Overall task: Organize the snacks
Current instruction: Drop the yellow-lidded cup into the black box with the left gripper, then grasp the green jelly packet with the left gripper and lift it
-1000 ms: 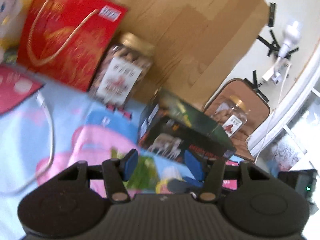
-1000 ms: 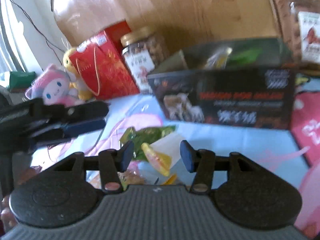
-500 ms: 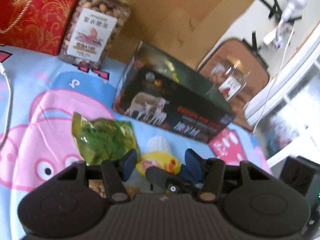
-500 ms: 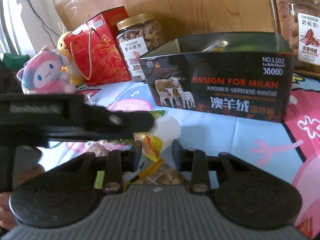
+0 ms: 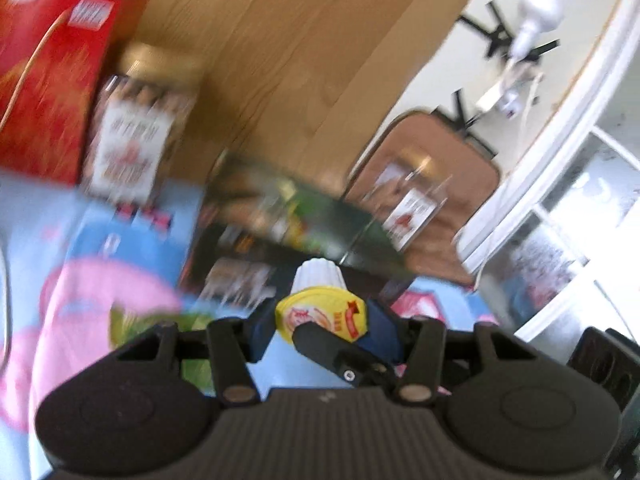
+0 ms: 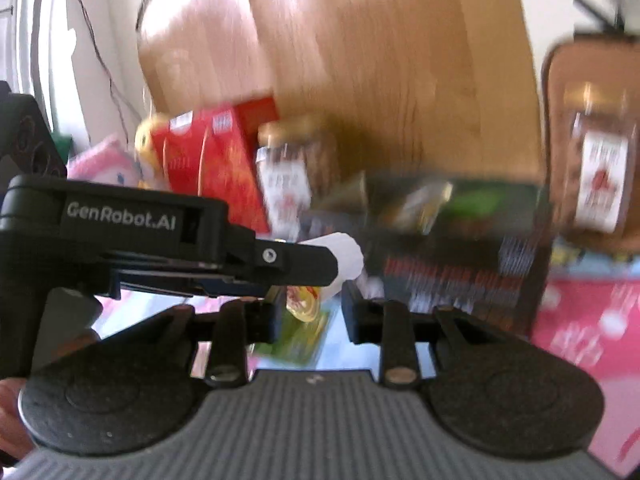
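A small yellow-lidded jelly cup [image 5: 322, 314] with a white ribbed body is gripped between both grippers' pads and held above the blue-and-pink cloth. My left gripper [image 5: 322, 324] is shut on it from the sides. My right gripper [image 6: 310, 316] also closes on the cup [image 6: 304, 300]; its black finger crosses the left wrist view. The left gripper's body [image 6: 120, 232] fills the left of the right wrist view. The dark open box [image 5: 288, 236] stands just behind; it also shows in the right wrist view [image 6: 452, 256]. A green snack packet [image 6: 300, 340] lies on the cloth below.
A red gift bag [image 5: 48, 80] and a nut jar [image 5: 136, 144] stand at the back left against a wooden board. Another nut jar [image 6: 600, 172] stands right of the box. A plush toy [image 6: 108, 168] sits far left. Both views are motion-blurred.
Both grippers have closed on the jelly cup and lifted it off the cloth, toward the dark box. The green packet stays on the cloth.
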A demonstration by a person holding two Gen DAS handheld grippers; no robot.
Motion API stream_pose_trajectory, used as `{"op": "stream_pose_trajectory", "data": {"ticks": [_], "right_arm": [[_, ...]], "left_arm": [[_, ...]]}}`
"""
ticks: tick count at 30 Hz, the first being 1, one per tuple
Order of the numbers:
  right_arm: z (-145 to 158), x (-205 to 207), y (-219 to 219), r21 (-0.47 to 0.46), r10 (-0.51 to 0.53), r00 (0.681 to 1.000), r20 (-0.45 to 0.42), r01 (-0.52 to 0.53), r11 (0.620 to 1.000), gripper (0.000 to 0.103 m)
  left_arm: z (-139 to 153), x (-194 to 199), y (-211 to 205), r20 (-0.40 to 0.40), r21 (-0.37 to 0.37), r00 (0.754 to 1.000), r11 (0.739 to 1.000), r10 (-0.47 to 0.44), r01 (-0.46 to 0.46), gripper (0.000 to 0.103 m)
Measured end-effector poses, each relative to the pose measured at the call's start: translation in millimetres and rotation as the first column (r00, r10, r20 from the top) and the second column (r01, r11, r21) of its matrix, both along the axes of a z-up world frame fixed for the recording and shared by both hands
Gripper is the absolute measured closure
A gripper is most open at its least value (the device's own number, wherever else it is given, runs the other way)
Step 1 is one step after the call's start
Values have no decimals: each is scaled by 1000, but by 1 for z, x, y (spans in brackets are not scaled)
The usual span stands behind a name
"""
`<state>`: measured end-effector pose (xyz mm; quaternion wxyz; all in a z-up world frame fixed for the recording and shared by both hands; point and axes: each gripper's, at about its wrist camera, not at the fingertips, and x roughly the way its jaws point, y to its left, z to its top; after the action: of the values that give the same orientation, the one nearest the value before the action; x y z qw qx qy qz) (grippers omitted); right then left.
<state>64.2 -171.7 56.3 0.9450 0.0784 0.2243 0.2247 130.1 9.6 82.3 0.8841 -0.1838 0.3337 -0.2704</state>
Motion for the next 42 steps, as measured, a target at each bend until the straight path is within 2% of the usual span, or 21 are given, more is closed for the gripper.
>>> {"op": "stream_pose_trajectory", "data": {"ticks": [4,11,15,17,20,22,24,25,27,29,31,32,36,40,42], "right_arm": [[14,15,-12,-15,-66,995,80,67,998,70],[2,53,-46,-21,-203,978,51,204,979,68],[-4,56,-52,-49,-286,956,59,289,956,54],[-4,48,-58,-35,-306,950,65,309,951,54],[3,32,-61,21,-337,938,84,336,942,54],[8,17,-62,88,-301,950,88,294,952,54],[9,10,-60,155,-196,980,44,187,970,53],[6,11,-57,186,-122,993,1,120,975,54],[-5,19,-48,222,-10,994,-107,34,975,54],[-21,35,-38,248,46,971,-234,14,969,55],[-37,50,-34,295,62,935,-349,47,954,56],[-43,55,-33,311,72,922,-381,55,949,58],[-55,68,-24,302,66,887,-458,85,950,59],[-56,69,-15,309,66,882,-466,93,946,62],[-58,65,-16,297,53,887,-460,98,950,68]], "left_arm": [[18,30,-27,36,16,999,999,-30,30,54],[6,79,-81,26,71,997,995,-70,68,53],[-1,84,-90,18,96,998,993,-63,61,50],[2,78,-80,30,77,997,995,-65,62,42],[17,59,-50,92,45,994,997,-59,55,41],[27,38,-15,155,3,987,999,-36,36,40],[28,19,25,173,-24,985,1000,7,-3,38],[24,13,42,159,-4,987,999,37,-37,38],[11,10,66,100,73,990,992,97,-104,40],[-12,11,82,3,116,991,984,133,-133,43],[-33,12,92,-83,117,987,985,138,-127,54],[-41,13,94,-109,115,984,985,138,-125,56],[-62,14,95,-167,74,980,993,104,-93,60],[-71,24,88,-208,12,974,995,94,-94,60],[-74,28,86,-229,-35,969,994,91,-102,60]]}}
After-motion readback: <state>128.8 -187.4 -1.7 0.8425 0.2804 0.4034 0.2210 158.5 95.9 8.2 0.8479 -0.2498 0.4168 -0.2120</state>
